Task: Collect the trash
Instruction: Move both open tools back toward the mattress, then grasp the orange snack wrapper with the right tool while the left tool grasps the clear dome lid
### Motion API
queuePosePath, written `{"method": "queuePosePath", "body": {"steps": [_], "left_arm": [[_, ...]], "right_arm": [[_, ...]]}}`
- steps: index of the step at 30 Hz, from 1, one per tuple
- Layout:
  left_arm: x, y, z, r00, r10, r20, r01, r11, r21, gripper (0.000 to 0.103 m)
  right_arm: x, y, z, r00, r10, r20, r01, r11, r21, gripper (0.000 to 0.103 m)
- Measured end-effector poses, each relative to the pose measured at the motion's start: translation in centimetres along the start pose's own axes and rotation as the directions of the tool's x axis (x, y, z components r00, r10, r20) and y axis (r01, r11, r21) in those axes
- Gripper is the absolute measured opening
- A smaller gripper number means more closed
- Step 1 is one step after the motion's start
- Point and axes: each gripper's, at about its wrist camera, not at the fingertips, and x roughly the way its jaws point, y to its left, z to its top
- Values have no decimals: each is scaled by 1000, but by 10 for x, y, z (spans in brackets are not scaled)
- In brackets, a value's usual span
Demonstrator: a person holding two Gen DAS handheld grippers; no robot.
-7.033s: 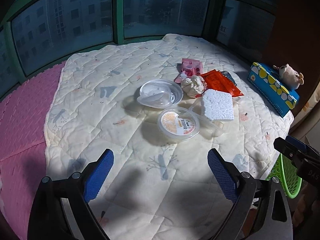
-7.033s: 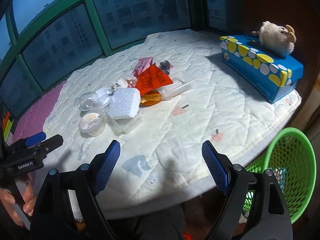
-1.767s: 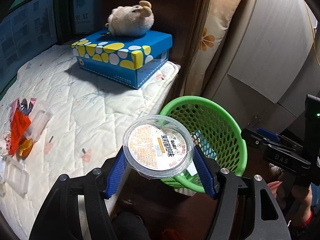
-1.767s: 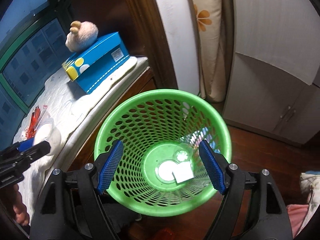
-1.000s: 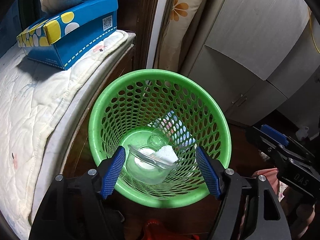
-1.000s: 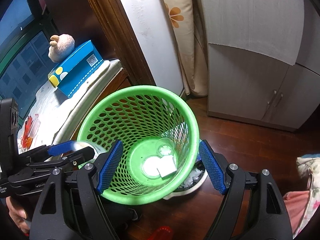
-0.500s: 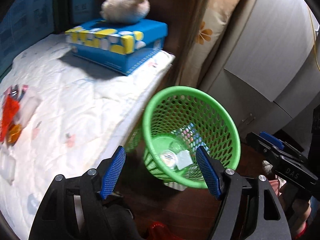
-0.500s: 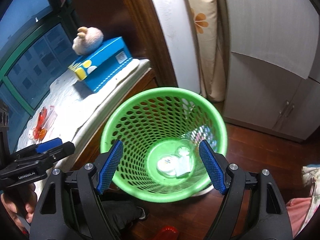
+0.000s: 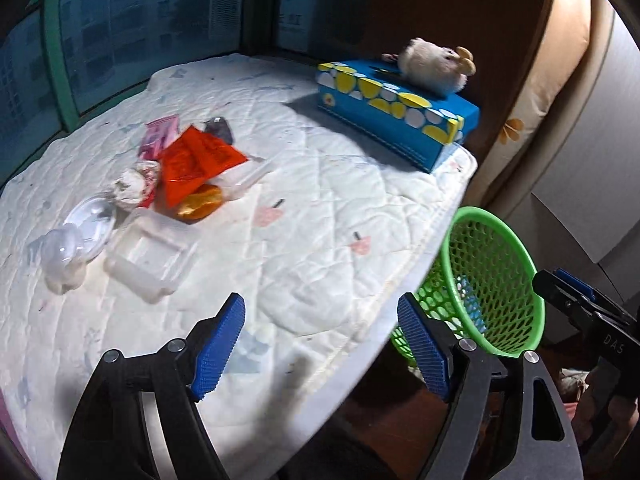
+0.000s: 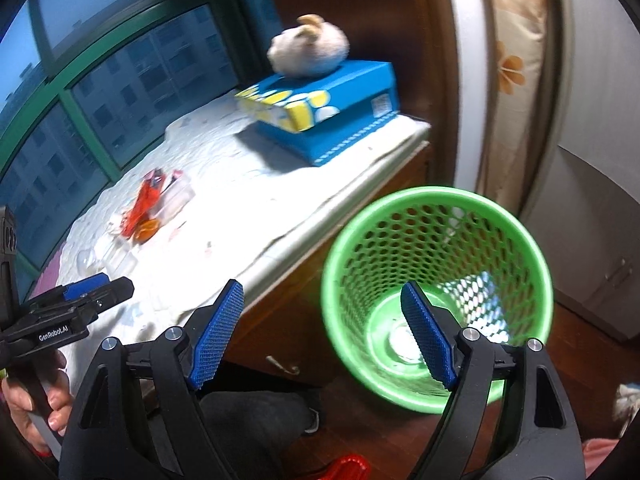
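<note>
My left gripper (image 9: 320, 344) hangs over the near edge of the quilted mat (image 9: 312, 248), its jaws opening with nothing between them. Trash lies left of centre on the mat: a red wrapper (image 9: 196, 164), a pink packet (image 9: 160, 136), a crumpled paper ball (image 9: 130, 188), a clear square tray (image 9: 150, 256), a clear round lid (image 9: 86, 224) and an orange piece (image 9: 200, 204). The green mesh basket (image 9: 492, 280) stands on the floor to the right. My right gripper (image 10: 322, 334) is empty too, jaws opening, beside the basket (image 10: 436, 264), which holds clear pieces at its bottom.
A blue box with yellow and white dots (image 9: 396, 108) lies at the mat's far right, with a plush toy (image 9: 432, 66) on top. Green-framed windows (image 9: 132, 32) run behind the mat. Grey cabinet doors (image 10: 600, 248) and a floral curtain (image 10: 516, 60) stand beyond the basket.
The left gripper let the round container fall into the basket, then swung left and up, back over the mat. The right view has also turned left, from above the basket toward the mat's edge.
</note>
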Motion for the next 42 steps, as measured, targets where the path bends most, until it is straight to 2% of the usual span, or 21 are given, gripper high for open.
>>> {"method": "queuePosePath", "body": {"steps": [7,10,15,19,23,29,36,42], "left_arm": [[-20,81,-5,993,114,21,-110,985,-134,79],[-26,116,-4,981,191,26,-183,965,-188,79],[-26,170,-1,951,308,7,-296,920,-256,79],[-19,201,3,940,341,-23,-333,899,-286,79],[-8,220,7,940,338,-50,-337,894,-296,79],[10,233,10,953,291,-85,-303,904,-303,79],[19,238,18,965,249,-82,-262,919,-296,79],[20,242,21,974,215,-67,-225,926,-303,79]], "right_arm": [[20,53,8,997,64,-32,-67,994,-91,82],[25,74,11,996,84,-42,-89,988,-125,82],[33,105,16,992,113,-56,-121,978,-173,82],[42,129,22,989,132,-72,-144,969,-201,82],[53,152,29,985,146,-93,-164,959,-231,82],[72,186,43,981,159,-113,-186,941,-284,82],[102,210,66,976,164,-144,-203,927,-317,82],[124,237,84,976,157,-152,-206,893,-401,82]]}}
